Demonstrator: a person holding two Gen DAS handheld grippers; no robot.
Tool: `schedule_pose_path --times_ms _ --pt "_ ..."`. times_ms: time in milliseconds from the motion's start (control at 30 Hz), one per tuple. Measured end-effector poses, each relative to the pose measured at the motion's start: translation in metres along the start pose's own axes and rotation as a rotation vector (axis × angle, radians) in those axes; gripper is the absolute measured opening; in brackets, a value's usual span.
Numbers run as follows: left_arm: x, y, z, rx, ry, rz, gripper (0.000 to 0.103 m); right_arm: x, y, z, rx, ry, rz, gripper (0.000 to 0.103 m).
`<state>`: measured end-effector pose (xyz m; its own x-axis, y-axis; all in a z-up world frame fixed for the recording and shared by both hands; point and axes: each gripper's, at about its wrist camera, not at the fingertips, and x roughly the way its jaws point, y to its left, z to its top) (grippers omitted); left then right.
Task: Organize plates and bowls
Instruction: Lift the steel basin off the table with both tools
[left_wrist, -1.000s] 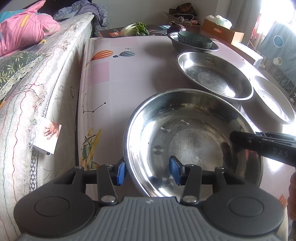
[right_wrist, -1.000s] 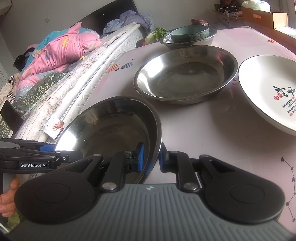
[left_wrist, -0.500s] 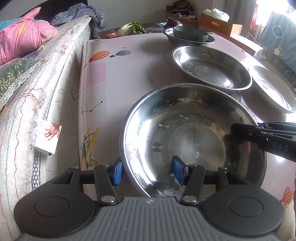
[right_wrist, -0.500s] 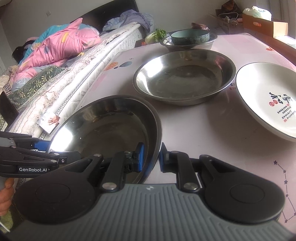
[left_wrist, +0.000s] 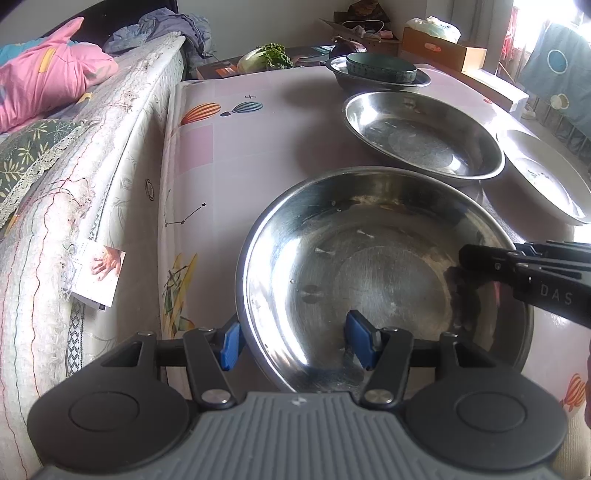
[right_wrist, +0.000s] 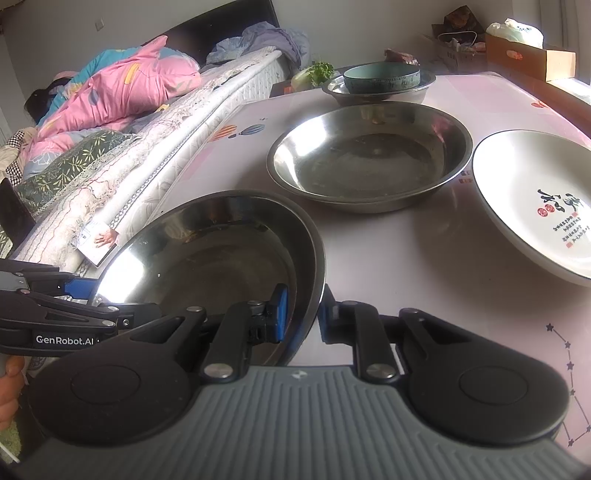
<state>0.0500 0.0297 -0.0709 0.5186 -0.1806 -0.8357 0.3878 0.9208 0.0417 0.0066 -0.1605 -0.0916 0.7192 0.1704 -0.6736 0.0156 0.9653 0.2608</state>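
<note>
Left wrist view
Left gripper (left_wrist: 297, 343): its jaws have just been opening; the blue pads (left_wrist: 229, 342) are spread to either side of the near rim of the near steel basin (left_wrist: 384, 273), one outside, one inside, and no pressing on the rim is seen, so the rim is taken as released.
Near steel basin: set at the near end of the table (left_wrist: 258, 155), close to the edge that runs along the bed (left_wrist: 92, 147).
Right gripper (left_wrist: 476, 258): seen from the side at the basin's right rim; the grip itself cannot be told here.
Second steel basin (left_wrist: 421, 136): placed just beyond the near one.
White plate (left_wrist: 543, 177): laid beside it, toward the table's right edge.
Teal bowl (left_wrist: 380, 68): nested in a small steel bowl (left_wrist: 343, 72) at the far end.

Right wrist view
Right gripper (right_wrist: 301, 315): clenched on the wall of the near steel basin (right_wrist: 207, 258), one pad inside, one outside.
Near steel basin: seen tilted, its gripped side raised.
Left gripper (right_wrist: 85, 299): seen at the basin's left rim; a hand (right_wrist: 9, 391) is glimpsed below it.
Second steel basin (right_wrist: 369, 158): seated flat mid-table.
White plate (right_wrist: 535, 199): printed with characters, by the right edge.
Teal bowl (right_wrist: 382, 75): stacked in the small steel bowl (right_wrist: 424, 88), far end.
</note>
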Motion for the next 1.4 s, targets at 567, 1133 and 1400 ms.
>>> schedule_pose_path --times_ms 567,1133,1400 --pt "-0.003 -0.003 -0.007 0.014 0.007 -0.023 0.059 -0.001 -0.002 0.000 -0.020 -0.007 -0.008 0.016" --pt "0.006 -0.001 0.003 0.026 0.011 -0.036 0.067 -0.001 -0.004 -0.004 -0.026 -0.017 0.002 0.017" --pt "0.006 -0.004 0.002 0.027 0.002 -0.031 0.068 0.000 -0.003 -0.004 -0.025 -0.025 0.004 0.019"
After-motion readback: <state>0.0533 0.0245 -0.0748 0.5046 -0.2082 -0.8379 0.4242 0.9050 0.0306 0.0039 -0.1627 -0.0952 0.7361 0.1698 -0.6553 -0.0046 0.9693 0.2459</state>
